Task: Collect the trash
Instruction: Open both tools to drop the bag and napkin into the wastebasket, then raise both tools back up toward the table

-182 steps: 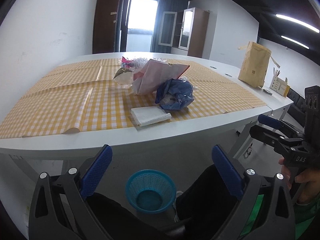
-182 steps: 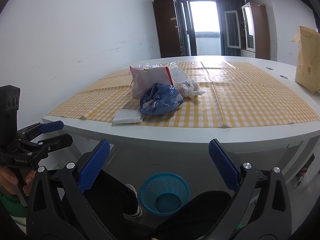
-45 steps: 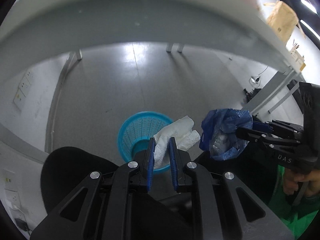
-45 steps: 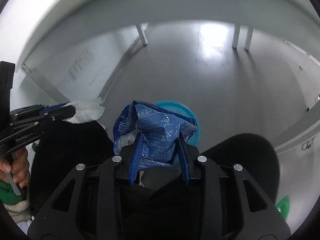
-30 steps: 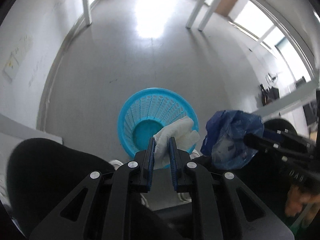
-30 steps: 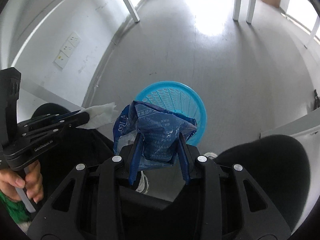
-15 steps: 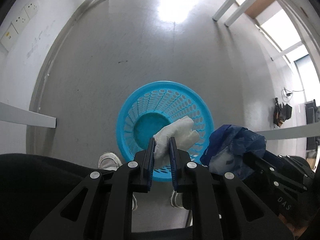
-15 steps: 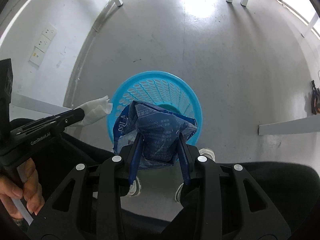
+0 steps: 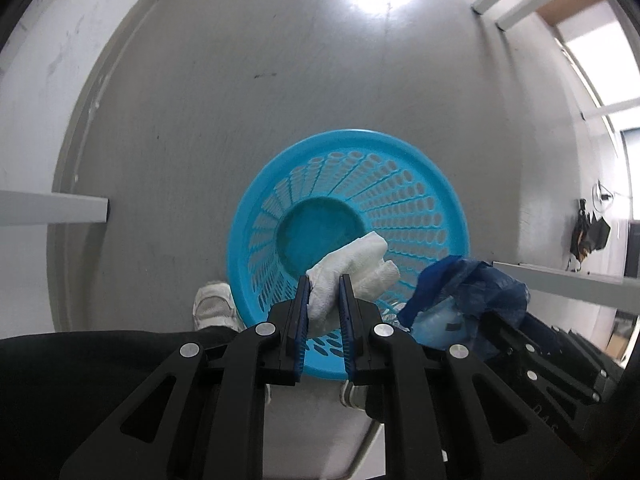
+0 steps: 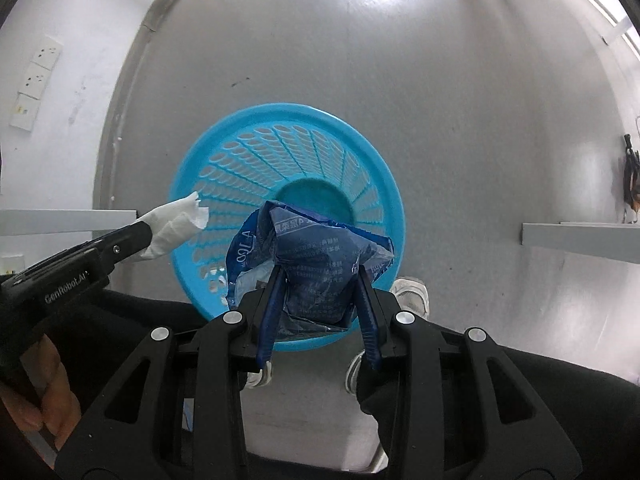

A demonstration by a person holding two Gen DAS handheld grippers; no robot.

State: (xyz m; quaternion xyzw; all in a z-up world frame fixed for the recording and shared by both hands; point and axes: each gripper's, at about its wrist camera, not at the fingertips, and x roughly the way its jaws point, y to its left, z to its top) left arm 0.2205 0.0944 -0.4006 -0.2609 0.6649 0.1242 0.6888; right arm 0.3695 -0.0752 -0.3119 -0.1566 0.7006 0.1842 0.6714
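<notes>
With both pieces of trash hanging over the blue basket (image 9: pixel 448 216), the moment looks like the last one before a drop. The white paper towel (image 9: pixel 352 268), folded and a little crumpled, is pinched between the blue pads of the left gripper (image 9: pixel 324 300), whose jaws stand nearly together on it; its free end pokes out past the fingertips and hangs above the basket's solid floor. The blue plastic bag (image 10: pixel 316 256), printed and creased, is clamped in the right gripper (image 10: pixel 318 292), whose jaws stand wider because the bag is bulky; most of it bulges up beyond the pads, over the basket's near wall and floor. Both grippers point steeply down at the floor, which I judge is deliberate: held this way, each piece should fall straight into the basket once its jaws part, rather than catching the rim.

From the right wrist view the left gripper reaches in from the left side, the towel over the rim there, so the two loads hang side by side and apart, not touching.

Counted: one basket, empty inside as far as the slotted walls and floor show; two pieces of trash, one per gripper; two grippers. Two white shoes (image 10: pixel 412 288) stand on the grey floor just beside the basket, and the person's dark trousers (image 9: pixel 100 380) fill the lower edge of both views.
</notes>
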